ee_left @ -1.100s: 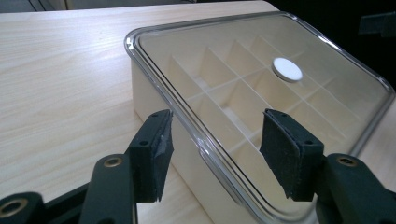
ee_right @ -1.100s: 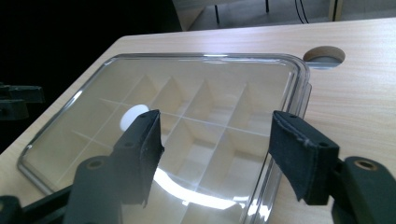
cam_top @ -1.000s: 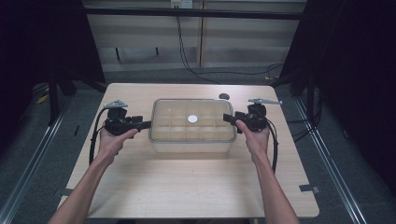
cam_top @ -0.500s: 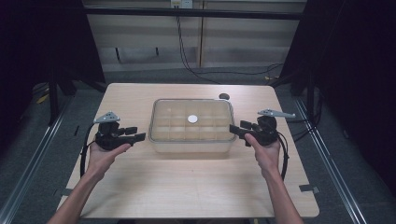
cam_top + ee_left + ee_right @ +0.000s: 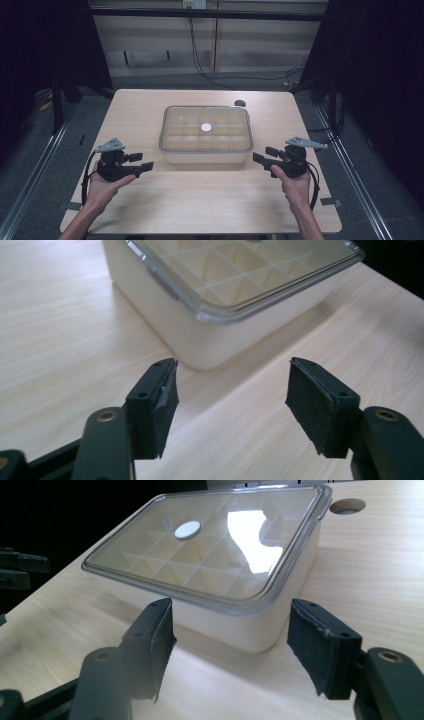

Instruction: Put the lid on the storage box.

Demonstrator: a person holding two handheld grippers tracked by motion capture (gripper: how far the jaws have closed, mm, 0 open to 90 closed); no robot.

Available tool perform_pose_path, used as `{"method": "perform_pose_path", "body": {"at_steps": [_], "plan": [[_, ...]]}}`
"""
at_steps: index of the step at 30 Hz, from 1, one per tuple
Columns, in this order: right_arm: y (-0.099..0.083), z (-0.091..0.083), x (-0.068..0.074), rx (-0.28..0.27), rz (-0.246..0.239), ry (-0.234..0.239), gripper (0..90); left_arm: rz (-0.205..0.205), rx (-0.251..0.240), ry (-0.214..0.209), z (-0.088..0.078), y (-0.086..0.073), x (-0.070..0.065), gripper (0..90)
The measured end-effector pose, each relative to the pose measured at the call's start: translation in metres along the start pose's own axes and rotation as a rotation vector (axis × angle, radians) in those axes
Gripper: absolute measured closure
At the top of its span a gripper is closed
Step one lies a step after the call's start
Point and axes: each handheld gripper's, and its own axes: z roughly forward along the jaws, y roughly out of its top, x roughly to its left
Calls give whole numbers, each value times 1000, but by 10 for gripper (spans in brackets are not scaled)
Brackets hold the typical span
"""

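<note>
Both grippers, left (image 5: 141, 162) and right (image 5: 262, 155), lay level, pointing inward, jaws just opened wide and empty. Since earlier, each had drawn nearer and outward, clear of the lidded box (image 5: 205, 133).

A shallow rectangular box (image 5: 205, 150) is sitting flat on the middle of a pale wooden table (image 5: 200, 205). Its walls are cream-white plastic with rounded corners. A clear lid (image 5: 220, 120) is lying closed on top, showing a grid of small compartments inside. A small white disc (image 5: 206, 127) is showing near the lid's centre.
</note>
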Motion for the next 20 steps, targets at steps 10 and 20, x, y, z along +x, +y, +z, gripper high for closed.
{"method": "perform_pose_path", "body": {"at_steps": [10, 20], "plan": [[-27, -18, 6, 17, 12, -8, 300, -2, 33, 23, -15, -34, -11, 337], [-55, -31, 3, 25, 42, -28, 267, -11, 93, -15, -16, -62, -18, 320]]}}
